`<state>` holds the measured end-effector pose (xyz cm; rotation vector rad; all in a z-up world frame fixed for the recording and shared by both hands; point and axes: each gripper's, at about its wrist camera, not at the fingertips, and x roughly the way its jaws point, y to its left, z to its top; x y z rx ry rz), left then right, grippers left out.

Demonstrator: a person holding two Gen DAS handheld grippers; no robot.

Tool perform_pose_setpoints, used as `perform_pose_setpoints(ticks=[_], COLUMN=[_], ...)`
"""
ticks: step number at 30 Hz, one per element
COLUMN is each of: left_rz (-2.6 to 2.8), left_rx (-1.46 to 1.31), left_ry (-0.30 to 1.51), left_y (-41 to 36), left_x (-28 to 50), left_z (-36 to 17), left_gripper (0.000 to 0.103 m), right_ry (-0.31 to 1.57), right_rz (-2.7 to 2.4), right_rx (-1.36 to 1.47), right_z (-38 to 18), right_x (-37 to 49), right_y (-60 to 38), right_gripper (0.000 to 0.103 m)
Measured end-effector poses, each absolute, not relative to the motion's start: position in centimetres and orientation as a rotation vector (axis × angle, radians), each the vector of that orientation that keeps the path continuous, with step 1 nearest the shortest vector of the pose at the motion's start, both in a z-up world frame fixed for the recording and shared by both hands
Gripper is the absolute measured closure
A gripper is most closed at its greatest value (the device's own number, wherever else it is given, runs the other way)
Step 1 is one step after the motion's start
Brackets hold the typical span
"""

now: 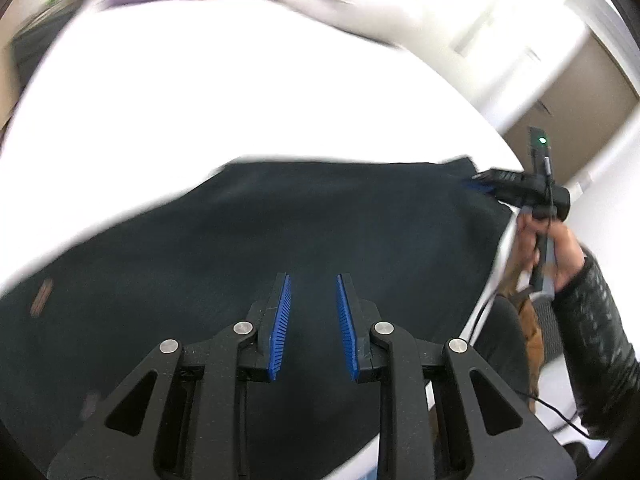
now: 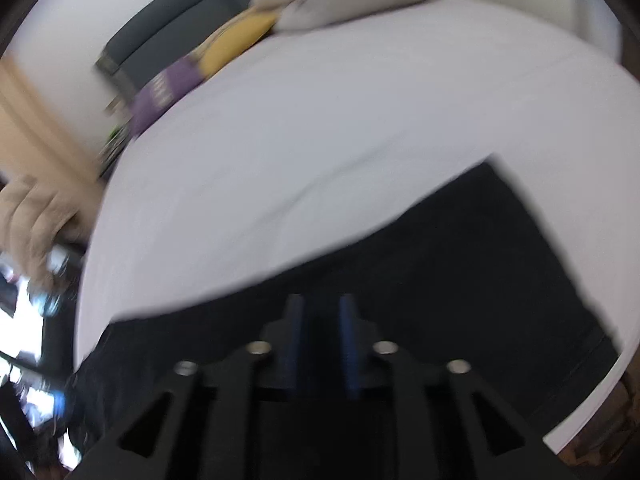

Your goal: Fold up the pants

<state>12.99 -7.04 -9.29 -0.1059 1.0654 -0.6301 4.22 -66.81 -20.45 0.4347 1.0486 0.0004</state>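
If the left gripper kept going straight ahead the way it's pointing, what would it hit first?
Most likely the dark navy pants spread on the white bed sheet. The open left gripper points across that fabric, though the blurred picture leaves its height above the cloth unclear.

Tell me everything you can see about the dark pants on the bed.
The pants are dark navy or black, of soft, matte cloth. They lie spread flat on the white bed sheet, fairly smooth. A small brownish label shows near one edge. The open left gripper hovers over them; the right gripper is at a far corner, though blur hides any contact.
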Motion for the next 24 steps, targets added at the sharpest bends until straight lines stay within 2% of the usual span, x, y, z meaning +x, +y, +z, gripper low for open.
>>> perform_pose_setpoints(ticks=[3,4,7,10,13,14,16,19,21,22,23,24], left_rz=[-0.806,-0.819,-0.767,-0.764,-0.765,-0.755,-0.723,-0.697,-0.665,-0.648,-0.645,-0.645], left_rx=[-0.069,-0.040,0.025,-0.037,-0.087,-0.072,-0.034,-0.024,0.009,0.019,0.004,-0.016], left_ry=[1.080,1.120,1.191,1.192,1.186,1.177,1.141,1.106,1.111,1.116,1.123,1.124], left_y=[-15.0,-17.9,-21.5,-21.3,-21.0,-21.0,-20.9,-21.7,-21.7,-21.4,-21.1,-20.7], left_x=[16.9,18.4,20.3,20.9,21.0,20.7,20.2,19.5,19.6,19.4,19.4,19.5], left_z=[-10.0,-11.3,-14.7,-17.0,-17.0,-16.8,-16.0,-15.2,-15.7,-16.1,-16.5,-16.9], left_gripper=[0.081,0.081,0.081,0.081,0.081,0.081,0.081,0.081,0.081,0.081,0.081,0.081], right_ry=[1.110,1.119,1.105,1.069,1.029,1.016,0.979,1.025,1.065,1.085,1.082,1.072], right_rz=[0.037,0.019,-0.044,-0.136,-0.231,-0.287,-0.264,0.000,0.085,0.082,0.054,0.020], right_rx=[0.373,0.382,0.440,0.431,0.495,0.483,0.478,0.497,0.516,0.533,0.580,0.630], right_z=[-22.2,-22.5,-23.1,-23.9,-23.6,-22.7,-21.9,-21.9,-23.4,-24.5,-25.7,-26.2], right_x=[4.5,4.6,5.4,7.0,7.4,7.2,7.0,8.4,8.7,9.0,9.8,9.4], right_y=[-65.8,-66.6,-70.3,-74.6,-77.7,-77.9,-75.8,-70.2,-69.8,-70.1,-71.2,-72.5], right_gripper=[0.073,0.077,0.103,0.103,0.103,0.095,0.089,0.070,0.068,0.073,0.098,0.103])
